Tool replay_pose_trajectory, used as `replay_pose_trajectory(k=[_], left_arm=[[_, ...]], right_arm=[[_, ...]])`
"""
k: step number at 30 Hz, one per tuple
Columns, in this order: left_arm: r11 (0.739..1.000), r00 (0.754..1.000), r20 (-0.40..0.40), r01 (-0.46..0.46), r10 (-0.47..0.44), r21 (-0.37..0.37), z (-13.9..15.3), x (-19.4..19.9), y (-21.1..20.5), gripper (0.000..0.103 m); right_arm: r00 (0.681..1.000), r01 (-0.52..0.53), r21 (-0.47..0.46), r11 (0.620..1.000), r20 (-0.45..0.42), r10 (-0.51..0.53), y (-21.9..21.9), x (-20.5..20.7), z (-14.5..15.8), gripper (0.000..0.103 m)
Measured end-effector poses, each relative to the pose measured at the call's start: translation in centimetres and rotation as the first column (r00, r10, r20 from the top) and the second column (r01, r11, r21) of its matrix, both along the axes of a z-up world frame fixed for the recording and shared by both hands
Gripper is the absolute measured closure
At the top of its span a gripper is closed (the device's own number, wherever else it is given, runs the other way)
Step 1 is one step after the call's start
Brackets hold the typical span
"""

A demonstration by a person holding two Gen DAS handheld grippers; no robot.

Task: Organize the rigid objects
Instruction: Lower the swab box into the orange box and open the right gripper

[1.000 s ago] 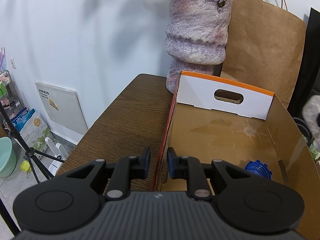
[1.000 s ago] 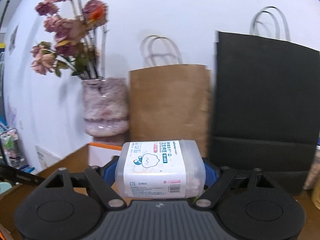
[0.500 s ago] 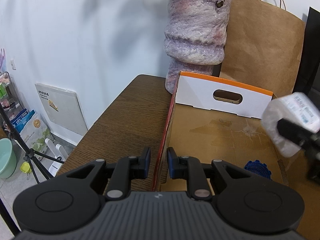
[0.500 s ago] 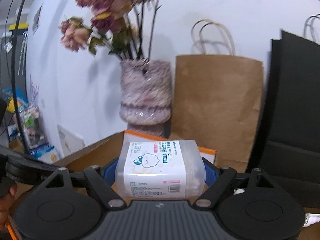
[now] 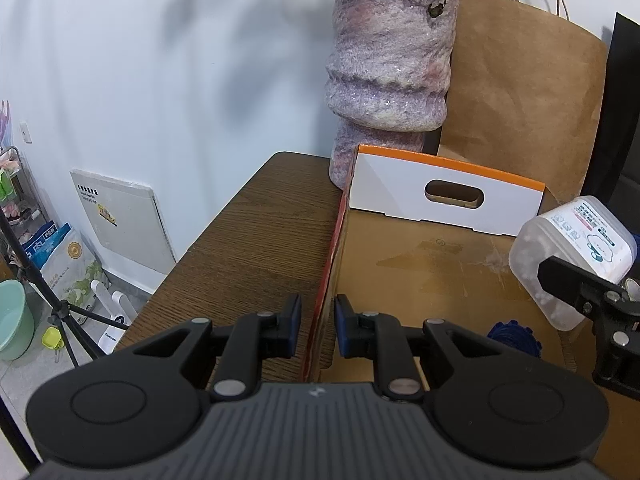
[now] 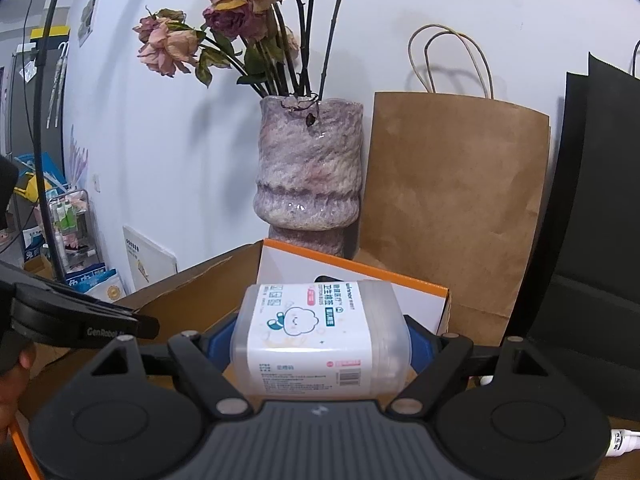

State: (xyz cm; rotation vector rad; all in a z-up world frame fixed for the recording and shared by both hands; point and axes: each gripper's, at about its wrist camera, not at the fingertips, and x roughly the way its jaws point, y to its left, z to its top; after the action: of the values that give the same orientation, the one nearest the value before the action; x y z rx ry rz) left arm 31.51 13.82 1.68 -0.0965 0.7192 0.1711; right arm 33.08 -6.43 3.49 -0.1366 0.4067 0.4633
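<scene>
I have the right gripper [image 6: 320,344] clamped on the clear plastic cotton-swab box [image 6: 320,340], pads pressing its short ends, carried above the right side of the open cardboard box [image 5: 420,276]. The left gripper [image 5: 317,326] has its jaws narrow, straddling the carton's left wall [image 5: 326,280]; looks like it pinches that wall to steady it, though pad contact is hard to confirm. To do this step well, I'd lower the swab box onto the bare floor of the carton, clear of the blue ridged cap [image 5: 514,336], and set it flat before letting go. Hard to see: the cap is partly behind my left gripper's finger, the carton's near and right walls are cut off, and the label print is too small to read.
</scene>
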Motion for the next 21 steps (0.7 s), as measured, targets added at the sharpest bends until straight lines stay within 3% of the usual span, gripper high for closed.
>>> replay_pose_trajectory(k=[4,6,8,21], left_arm=[[1.000,1.000,0.001,0.000,0.000,-0.001,-0.02,-0.03,0.06,0.084],[1.000,1.000,0.000,0.001,-0.001,0.000,-0.03,-0.02,0.06,0.084],[1.000,1.000,0.001,0.000,0.000,-0.001,-0.03,-0.03,0.08,0.084],[1.000,1.000,0.003,0.001,-0.001,0.002,-0.04,-0.07,0.07,0.084]], right_arm=[[1.000,0.000,0.011,1.000,-0.020,0.001,-0.24,0.29,0.00,0.020],[1.000,0.015,0.011,1.000,-0.024,-0.015,-0.44,0.36,0.00,0.006],[1.000,0.016,0.029,0.999,-0.027,-0.015,-0.74,0.31,0.03,0.001],[0.999,0.022,0.030,0.999,-0.034,-0.021,-0.88,0.30,0.01,0.000]])
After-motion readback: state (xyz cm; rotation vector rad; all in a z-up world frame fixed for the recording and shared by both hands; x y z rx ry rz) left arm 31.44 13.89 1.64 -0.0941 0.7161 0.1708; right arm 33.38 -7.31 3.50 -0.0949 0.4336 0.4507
